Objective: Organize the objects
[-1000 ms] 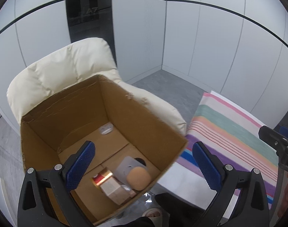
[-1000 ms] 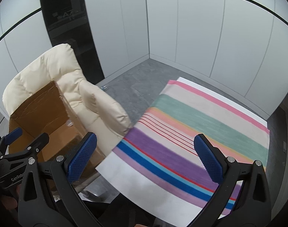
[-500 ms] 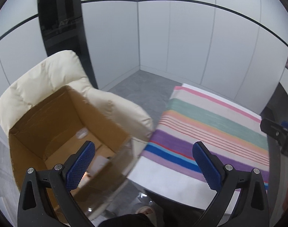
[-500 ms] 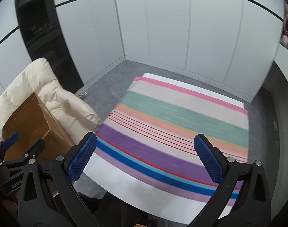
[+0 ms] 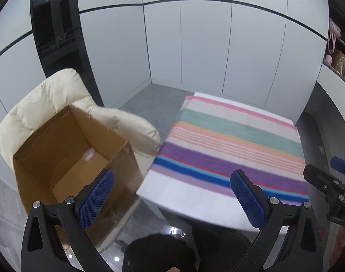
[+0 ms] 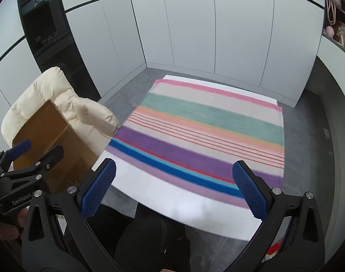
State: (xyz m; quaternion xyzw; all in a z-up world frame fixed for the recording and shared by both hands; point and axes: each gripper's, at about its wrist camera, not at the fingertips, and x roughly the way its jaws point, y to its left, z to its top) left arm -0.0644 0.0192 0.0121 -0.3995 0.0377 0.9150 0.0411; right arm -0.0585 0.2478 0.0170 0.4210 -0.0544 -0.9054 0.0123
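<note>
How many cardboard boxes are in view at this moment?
1. The open cardboard box sits on the cream chair, left of the striped cloth. Its near floor is hidden behind the left gripper fingers, so contents can't be confirmed.

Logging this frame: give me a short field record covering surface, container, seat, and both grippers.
surface: table under a striped cloth, nothing on it
container: open cardboard box on the cream chair, left of the table
box contents: not visible from this angle
left gripper: open, empty
right gripper: open, empty
</note>
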